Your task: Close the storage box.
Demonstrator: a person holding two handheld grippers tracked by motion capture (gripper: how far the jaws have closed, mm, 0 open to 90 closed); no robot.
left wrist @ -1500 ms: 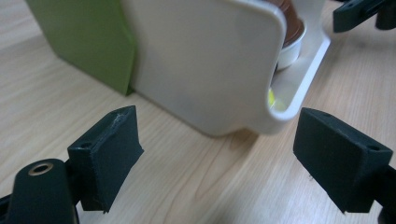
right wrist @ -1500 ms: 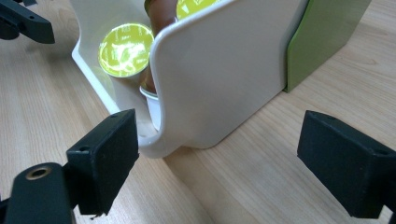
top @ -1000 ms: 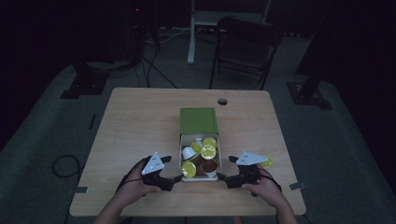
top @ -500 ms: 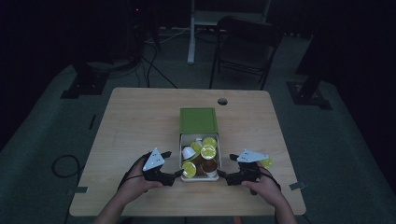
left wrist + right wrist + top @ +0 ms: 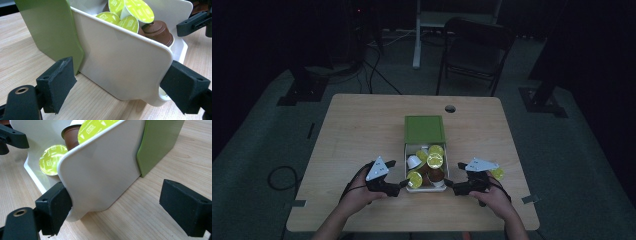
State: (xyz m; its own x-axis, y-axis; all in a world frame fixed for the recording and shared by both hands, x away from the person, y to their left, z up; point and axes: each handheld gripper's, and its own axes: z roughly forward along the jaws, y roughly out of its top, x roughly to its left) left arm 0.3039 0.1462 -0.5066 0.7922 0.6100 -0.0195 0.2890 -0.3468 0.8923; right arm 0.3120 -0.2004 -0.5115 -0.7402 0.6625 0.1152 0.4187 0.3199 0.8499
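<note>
At the near edge of the wooden table [image 5: 362, 125], a person's two hands hold the grippers, one at each side of the white tray [image 5: 447, 186]. The left gripper [image 5: 403, 184] sits at the tray's near-left corner, its jaws spread wide beside the tray's left side wall [image 5: 120, 62]; one pad [image 5: 186, 87] touches the wall's near corner, the other stands clear. The right gripper [image 5: 451, 186] sits at the near-right corner, jaws likewise wide open, one pad [image 5: 56, 205] against the right wall's near corner [image 5: 100, 172]. The tray lies slid out toward the person from its green sleeve [image 5: 424, 129], just beyond it at the table's middle. Inside lie coffee capsules [image 5: 434, 160], most with lime-green lids, some brown. One loose capsule [image 5: 497, 173] rests on the table just right of the right gripper. Farther off, a chair [image 5: 472, 50] stands past the table.
</note>
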